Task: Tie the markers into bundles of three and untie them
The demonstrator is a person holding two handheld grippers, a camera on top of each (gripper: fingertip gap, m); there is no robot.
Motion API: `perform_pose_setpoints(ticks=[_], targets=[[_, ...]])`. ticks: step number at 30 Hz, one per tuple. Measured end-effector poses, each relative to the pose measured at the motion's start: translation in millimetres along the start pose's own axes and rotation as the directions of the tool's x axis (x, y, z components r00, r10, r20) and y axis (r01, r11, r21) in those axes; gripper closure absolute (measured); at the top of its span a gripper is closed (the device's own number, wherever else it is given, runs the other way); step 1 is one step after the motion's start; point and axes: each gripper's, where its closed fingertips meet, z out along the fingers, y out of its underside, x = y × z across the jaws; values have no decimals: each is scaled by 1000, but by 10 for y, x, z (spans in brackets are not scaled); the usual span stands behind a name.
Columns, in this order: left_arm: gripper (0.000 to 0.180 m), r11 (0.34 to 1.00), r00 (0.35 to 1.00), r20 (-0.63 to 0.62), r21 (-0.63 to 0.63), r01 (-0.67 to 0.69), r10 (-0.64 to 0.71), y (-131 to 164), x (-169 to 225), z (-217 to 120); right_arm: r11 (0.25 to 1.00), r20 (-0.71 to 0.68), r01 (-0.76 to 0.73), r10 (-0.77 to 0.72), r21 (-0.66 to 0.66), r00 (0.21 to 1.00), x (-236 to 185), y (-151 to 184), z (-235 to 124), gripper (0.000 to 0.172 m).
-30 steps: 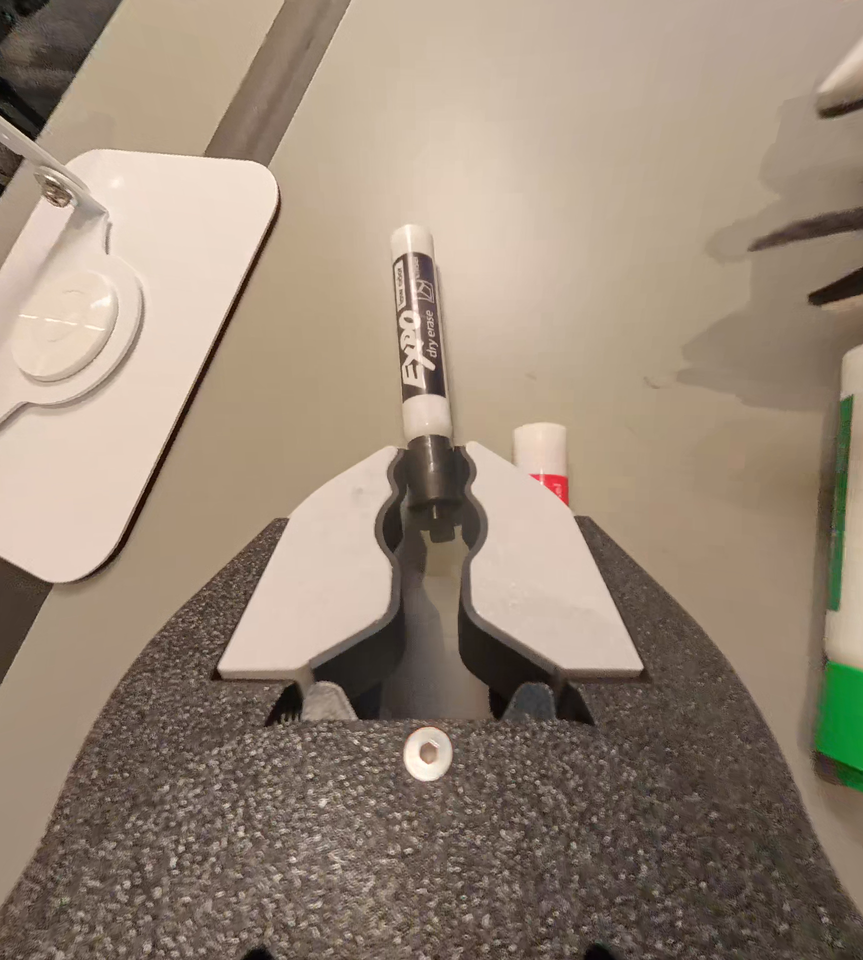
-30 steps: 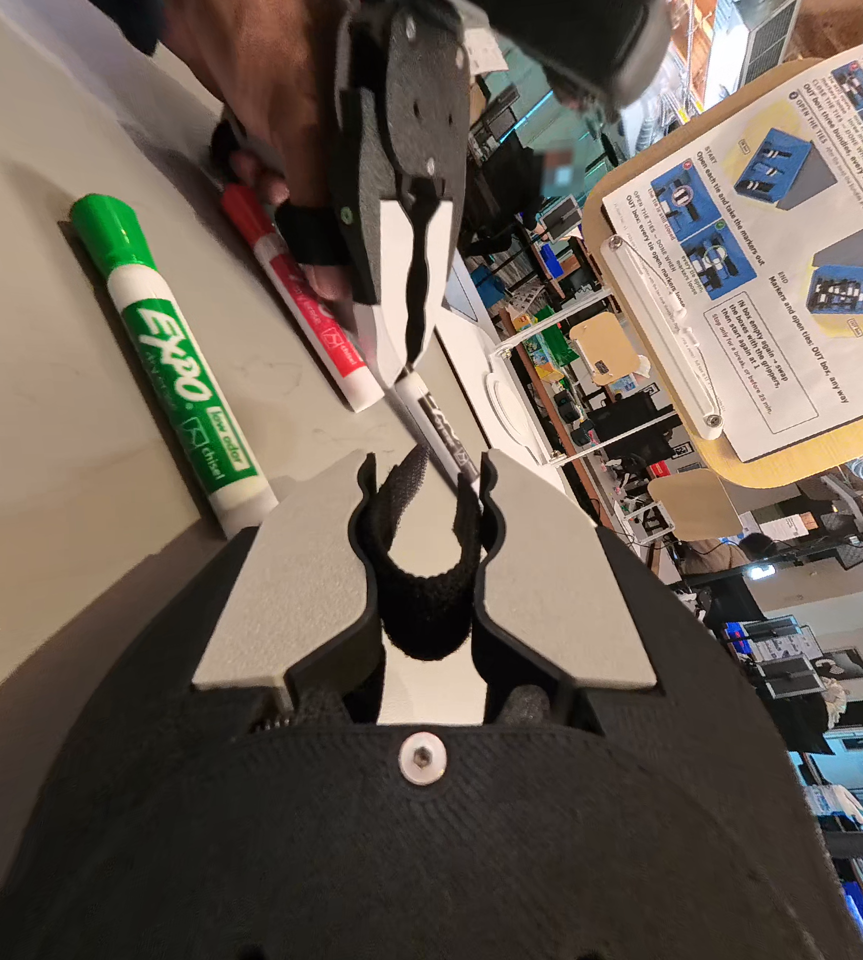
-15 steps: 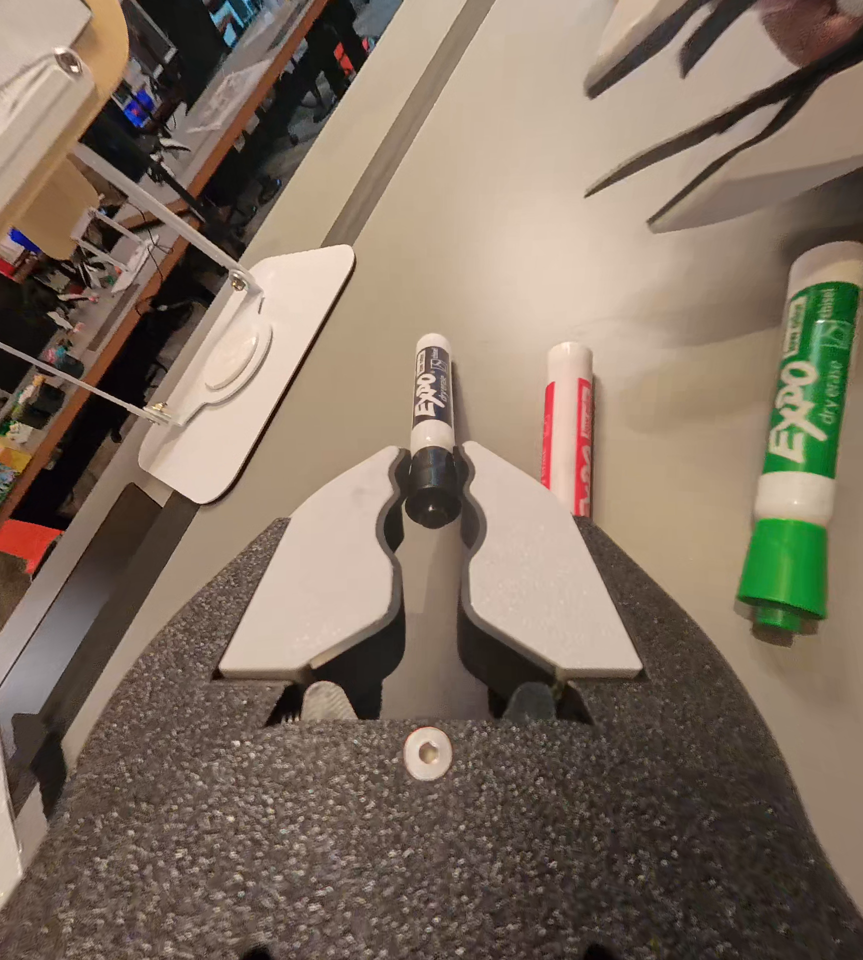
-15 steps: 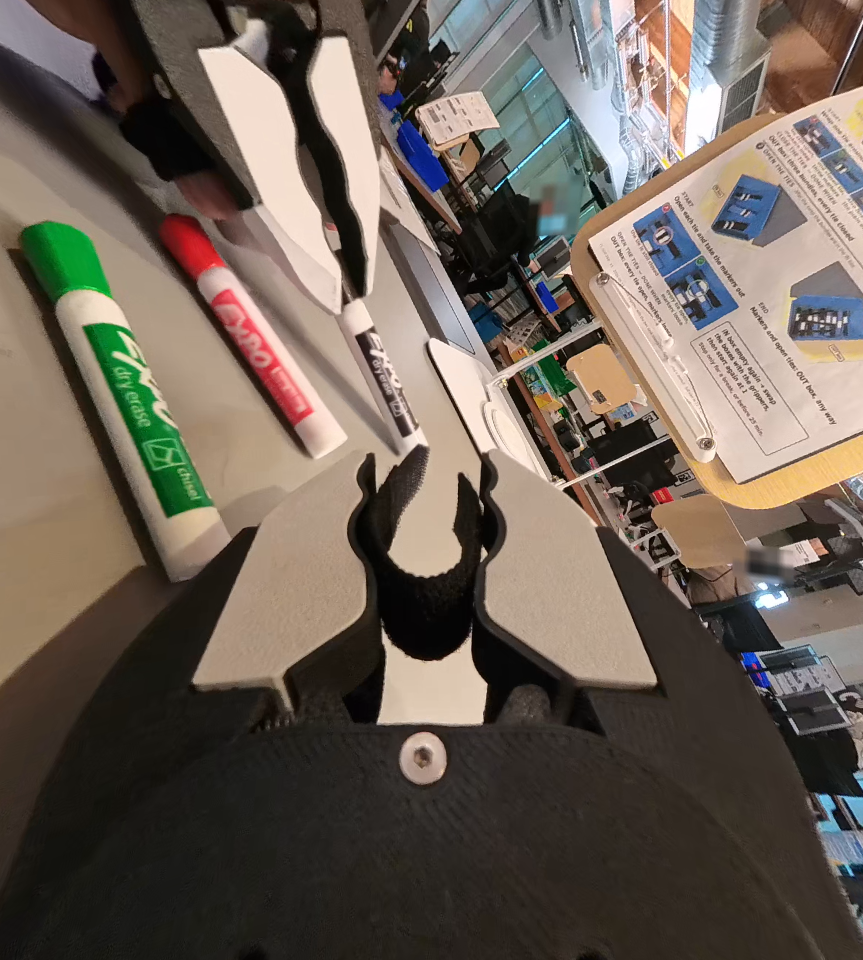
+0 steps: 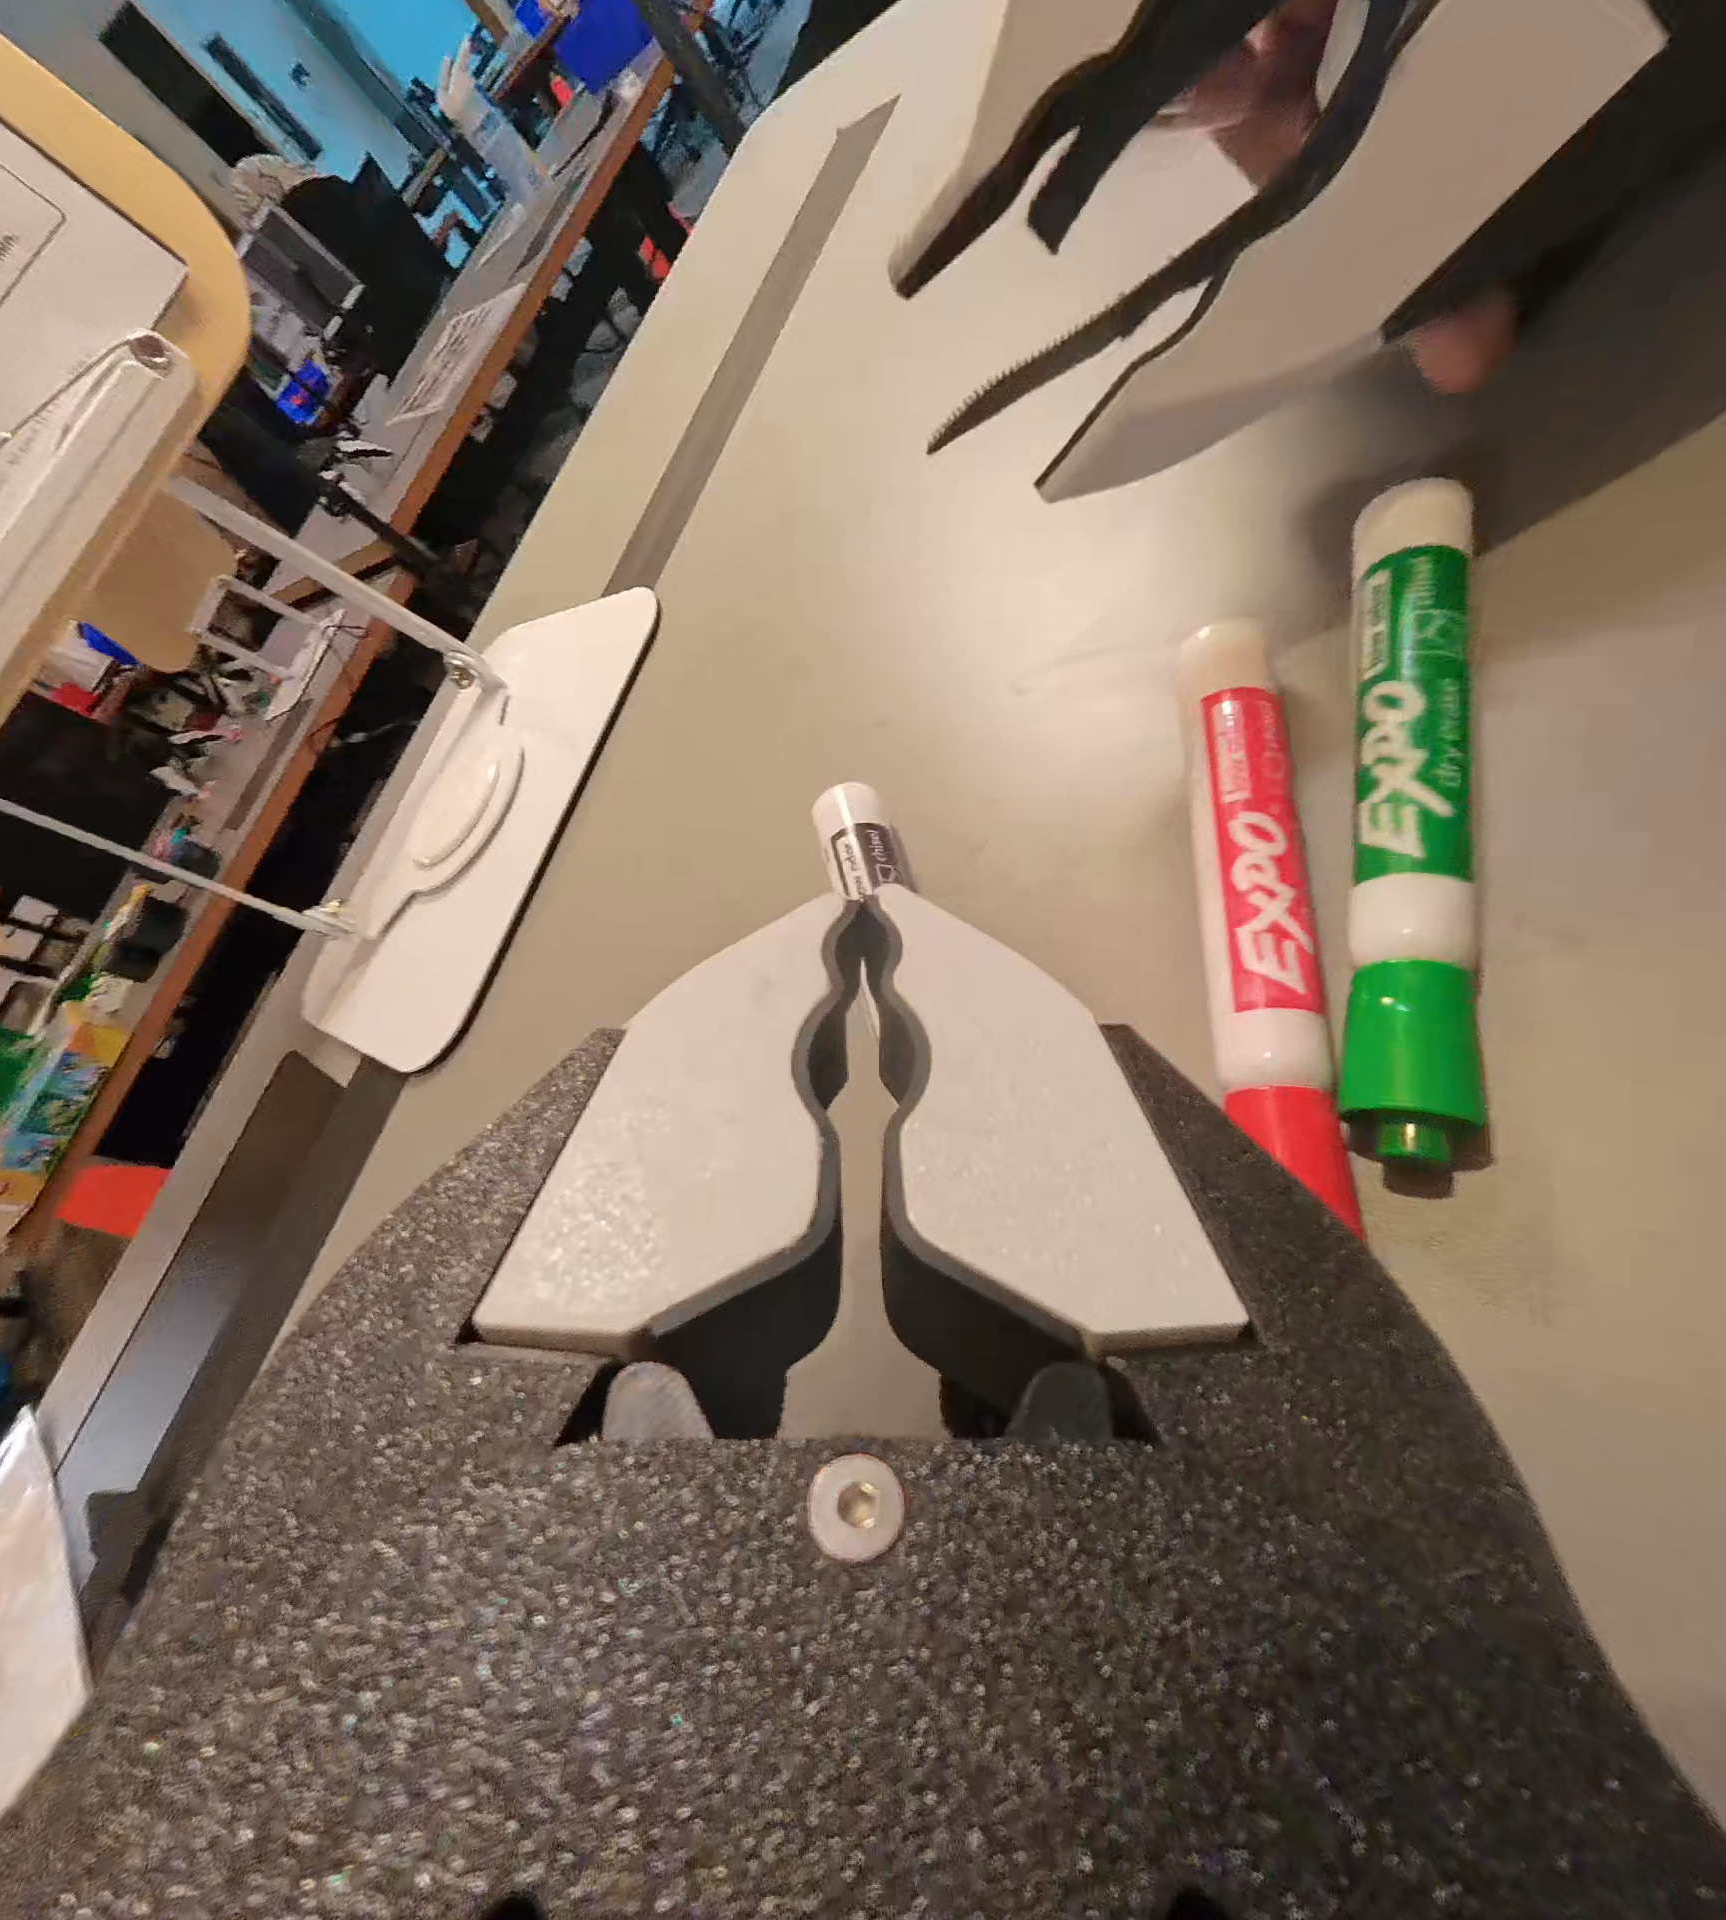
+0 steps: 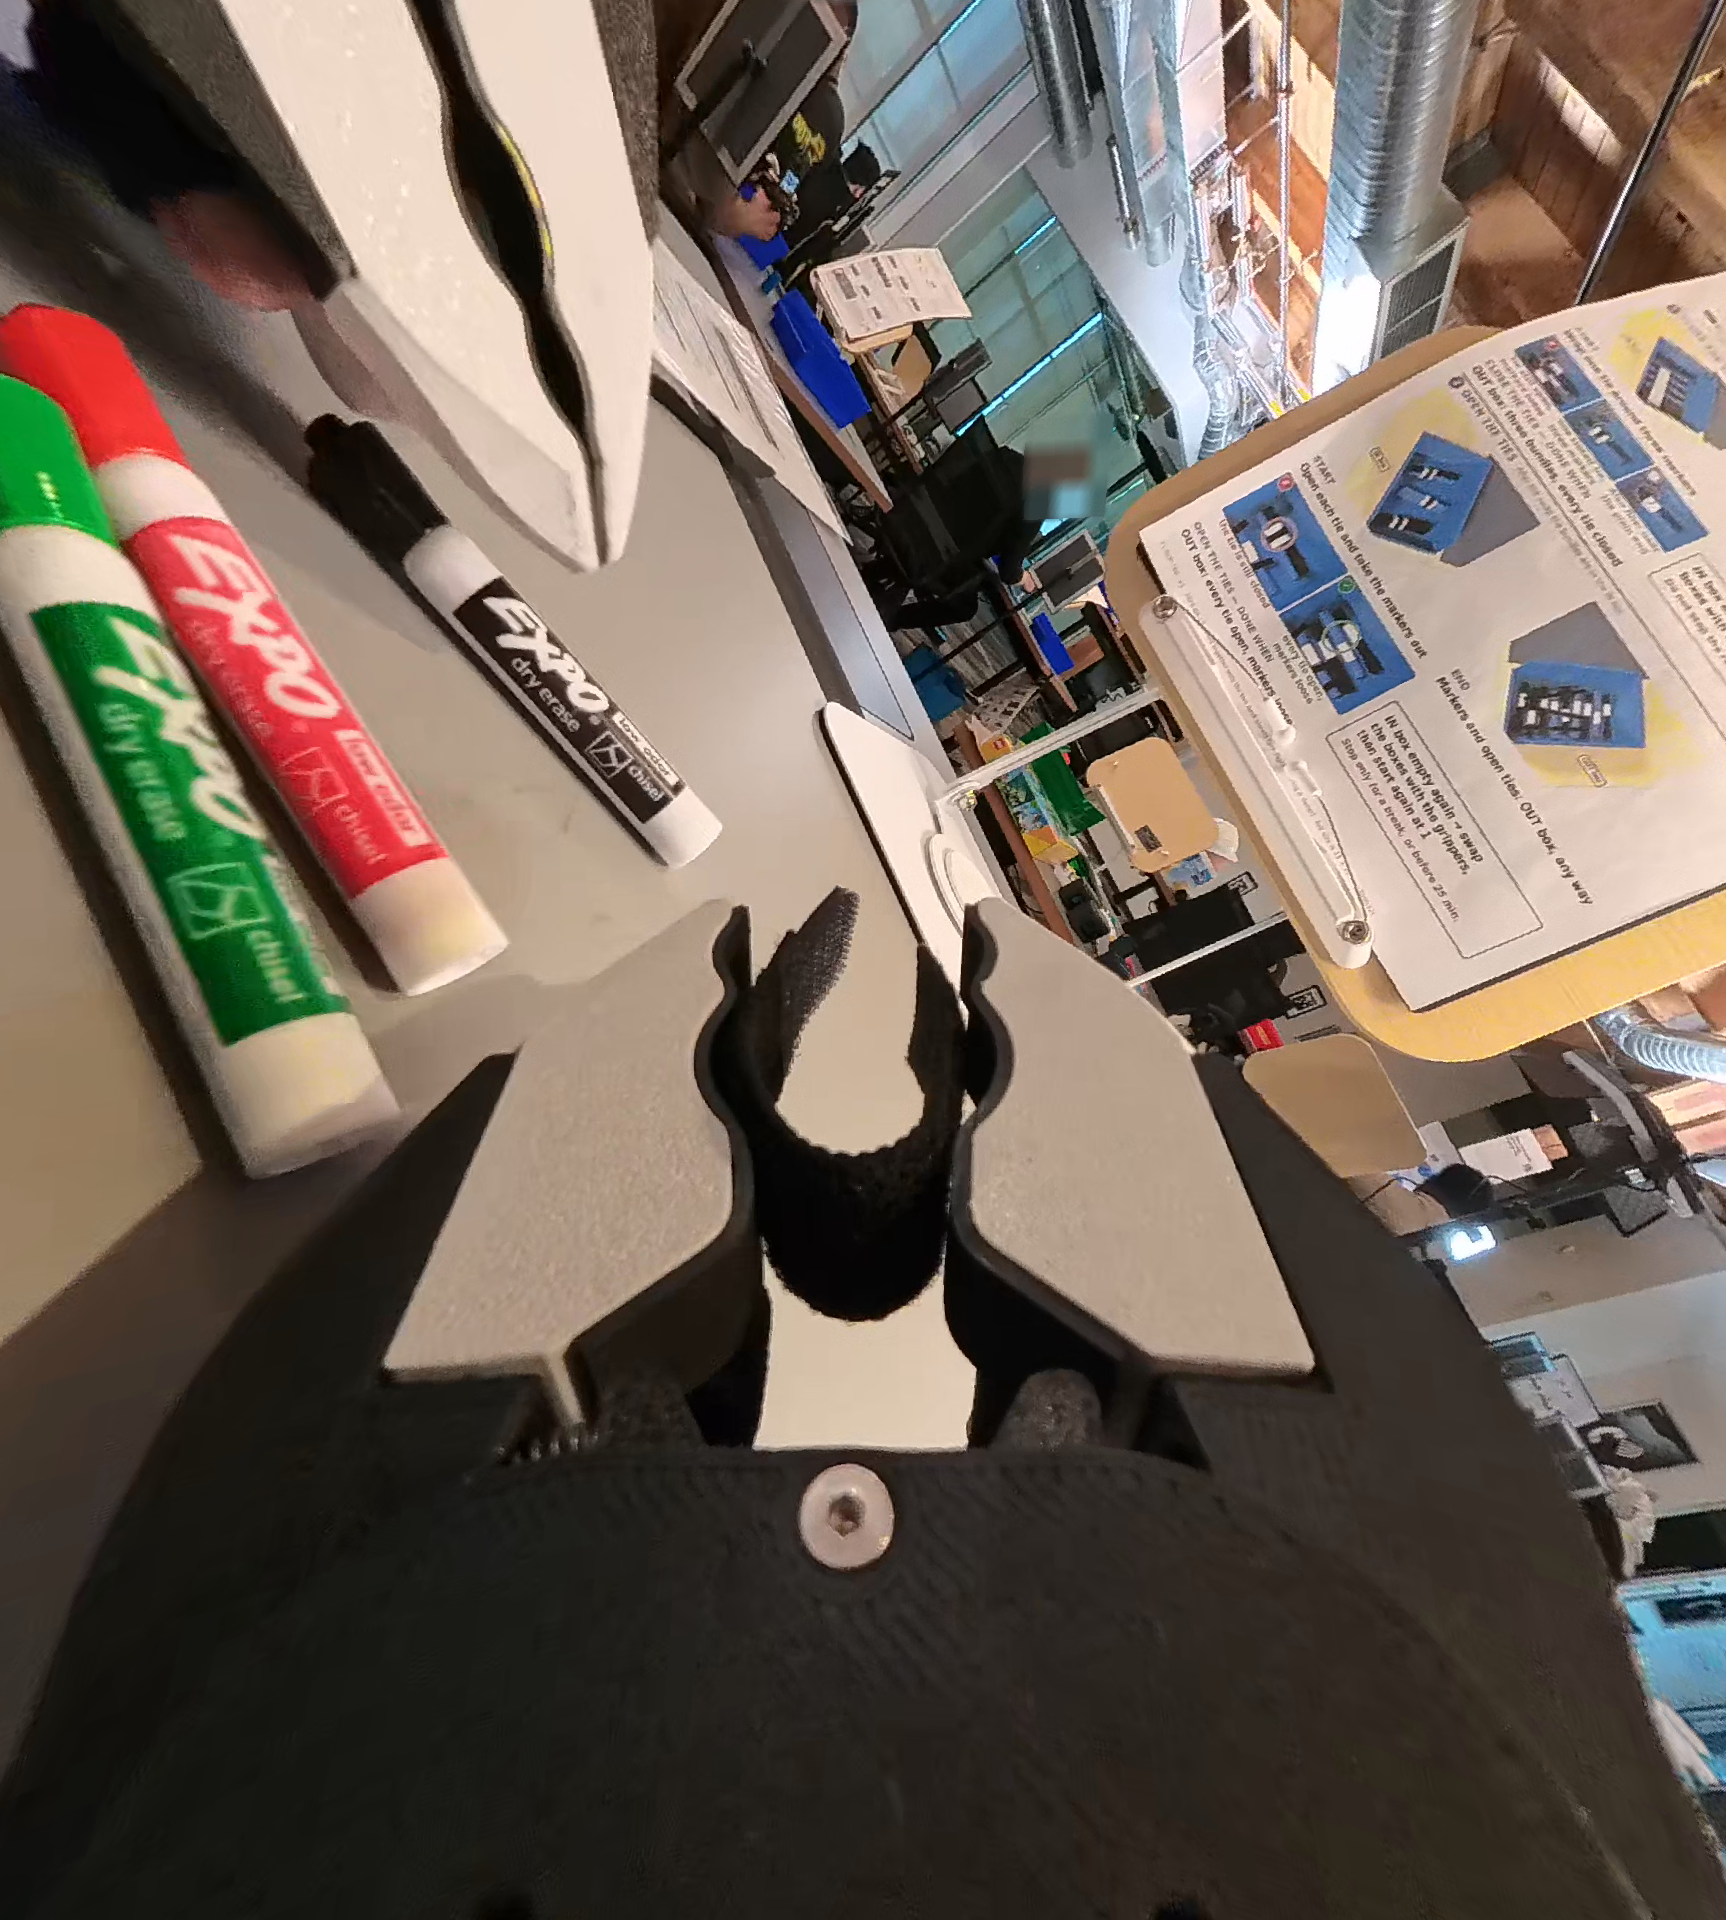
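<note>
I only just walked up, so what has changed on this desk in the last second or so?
The left gripper let go of the black marker's cap end, lifted away, and its jaws came together with nothing between them. The black marker now lies loose on the table. The red marker and green marker lie as before, and the right gripper keeps the black strap between its jaws.

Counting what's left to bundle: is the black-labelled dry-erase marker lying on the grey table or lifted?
Lying flat: the black-labelled marker rests lengthwise on the grey table, beneath the left gripper.
</note>
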Motion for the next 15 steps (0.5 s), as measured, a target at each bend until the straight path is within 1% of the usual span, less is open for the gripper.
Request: perform_pose_setpoints(ticks=[1,3,6,7,8,10,11,13,14,15], targets=[[179,1000,1000,11,-3,10,-10,-8,-23,-2,1000,1,-7,7,-3,1000,3,7,4,133],[165,996,996,14,10,83,-83,-42,-72,-19,1000,9,-22,22,-3,1000,-4,8,14,133],[148,965,964,-24,-7,264,-264,-25,-127,-23,1000,16,-16,16,-1,1000,-23,-4,28,133],[141,947,947,-32,-47,317,-319,45,-126,10,1000,20,-13,13,-2,1000,-33,-7,34,133],[136,929,933,-44,-123,350,-357,159,-99,52,1000,22,-9,9,-4,1000,-41,-6,39,133],[127,889,922,-39,-283,359,-385,408,-57,119,1000,26,-7,8,-10,1000,-52,-2,52,133],[131,858,905,-56,-346,379,-422,486,-17,134,1000,29,-8,9,-8,1000,-57,-7,59,133],[138,798,839,-95,-383,465,-535,501,21,182,1000,32,1,-1,-7,999,-70,-15,61,132],[141,784,824,-107,-396,478,-557,500,19,205,1000,32,9,-9,-7,999,-75,-17,58,133],[145,791,832,-114,-402,461,-542,498,6,225,1000,31,17,-16,-9,999,-78,-16,56,133]])
